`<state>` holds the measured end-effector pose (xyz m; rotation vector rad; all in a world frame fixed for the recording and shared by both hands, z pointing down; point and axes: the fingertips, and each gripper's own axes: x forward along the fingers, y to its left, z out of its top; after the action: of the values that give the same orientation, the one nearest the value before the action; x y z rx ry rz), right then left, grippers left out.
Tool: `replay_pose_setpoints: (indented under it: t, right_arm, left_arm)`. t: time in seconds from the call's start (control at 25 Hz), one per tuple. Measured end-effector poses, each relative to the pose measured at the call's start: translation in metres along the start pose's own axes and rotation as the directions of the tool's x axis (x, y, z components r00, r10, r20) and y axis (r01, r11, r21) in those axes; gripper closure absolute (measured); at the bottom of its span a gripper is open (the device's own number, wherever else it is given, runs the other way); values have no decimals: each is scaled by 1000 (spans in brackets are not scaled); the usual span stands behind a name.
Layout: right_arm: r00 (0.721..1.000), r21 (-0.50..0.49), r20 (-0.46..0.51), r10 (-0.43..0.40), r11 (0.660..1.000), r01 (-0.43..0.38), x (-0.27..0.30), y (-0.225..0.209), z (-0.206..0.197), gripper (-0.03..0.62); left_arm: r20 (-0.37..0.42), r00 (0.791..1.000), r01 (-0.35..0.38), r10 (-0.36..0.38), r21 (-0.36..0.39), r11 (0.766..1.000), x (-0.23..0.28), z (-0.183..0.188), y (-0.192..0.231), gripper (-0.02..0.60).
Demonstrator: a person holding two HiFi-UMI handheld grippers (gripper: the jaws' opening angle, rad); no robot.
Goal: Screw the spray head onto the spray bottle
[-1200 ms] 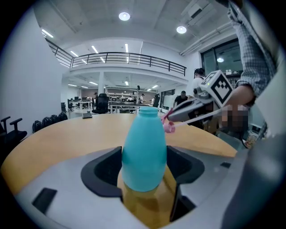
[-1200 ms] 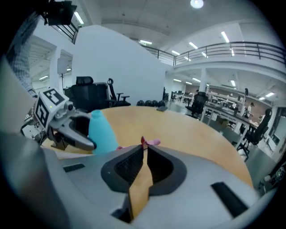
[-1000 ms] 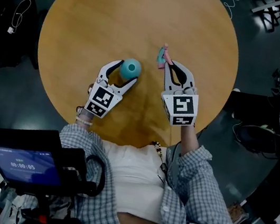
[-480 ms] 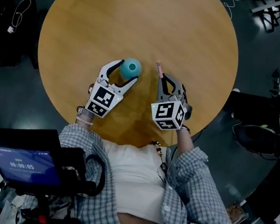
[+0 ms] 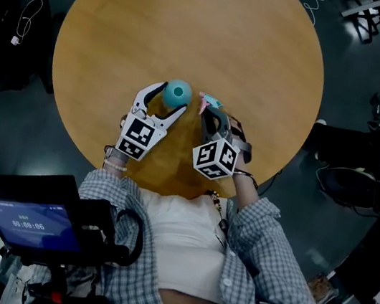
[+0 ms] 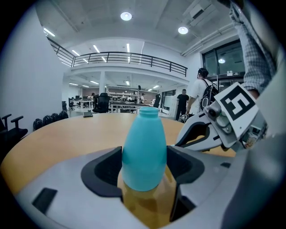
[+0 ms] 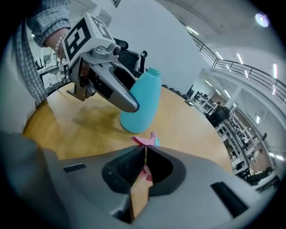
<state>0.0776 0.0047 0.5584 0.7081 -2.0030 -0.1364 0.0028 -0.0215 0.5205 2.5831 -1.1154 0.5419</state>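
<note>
Round wooden counter (image 5: 198, 25): teal bottle (image 5: 177, 93) upright near middle, clasped in wide jaws of left gripper (image 5: 171, 98). Pink spray head (image 5: 210, 102) pinched in narrow jaws of right gripper (image 5: 205, 109), just beside bottle neck. Head not yet seated; threading all left

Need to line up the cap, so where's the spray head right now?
In the head view, the spray head is clamped in the right gripper, just right of the teal spray bottle.

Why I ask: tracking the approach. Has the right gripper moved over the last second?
Yes. In the head view the right gripper, shut on the spray head, shifted left, closer to the stationary spray bottle and the table's near edge.
</note>
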Motion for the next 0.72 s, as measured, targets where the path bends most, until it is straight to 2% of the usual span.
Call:
replay_pose_setpoints:
  t: [0.16, 0.2, 0.24, 0.32, 0.44, 0.52, 0.64, 0.72]
  right_arm:
    - [998, 38, -26, 60, 998, -59, 3, 8, -8, 589]
    - [996, 48, -30, 79, 996, -78, 3, 11, -9, 569]
    - [994, 61, -33, 102, 993, -100, 4, 13, -9, 515]
    - [991, 85, -30, 132, 988, -129, 1, 16, -10, 471]
    - [989, 121, -13, 146, 982, -143, -10, 4, -11, 465]
    - [982, 144, -25, 188, 973, -183, -13, -12, -15, 465]
    - [950, 134, -84, 302, 948, -290, -5, -33, -21, 450]
    - [909, 88, -145, 391, 920, -382, 3, -37, -22, 417]
  left_arm:
    - [-6, 1000, 2, -2, 3, 1000, 1, -1, 0, 279]
    - [-7, 1000, 2, -2, 3, 1000, 1, -1, 0, 279]
    - [-8, 1000, 2, -2, 3, 1000, 1, -1, 0, 279]
    - [-9, 1000, 1, -1, 0, 1000, 2, -2, 0, 279]
    - [-7, 1000, 5, -5, -3, 1000, 2, -2, -1, 279]
    - [-7, 1000, 7, -7, -1, 1000, 3, -1, 0, 279]
    - [-9, 1000, 6, -6, 2, 1000, 3, -1, 0, 279]
    - [-11, 1000, 6, -6, 3, 1000, 4, -1, 0, 279]
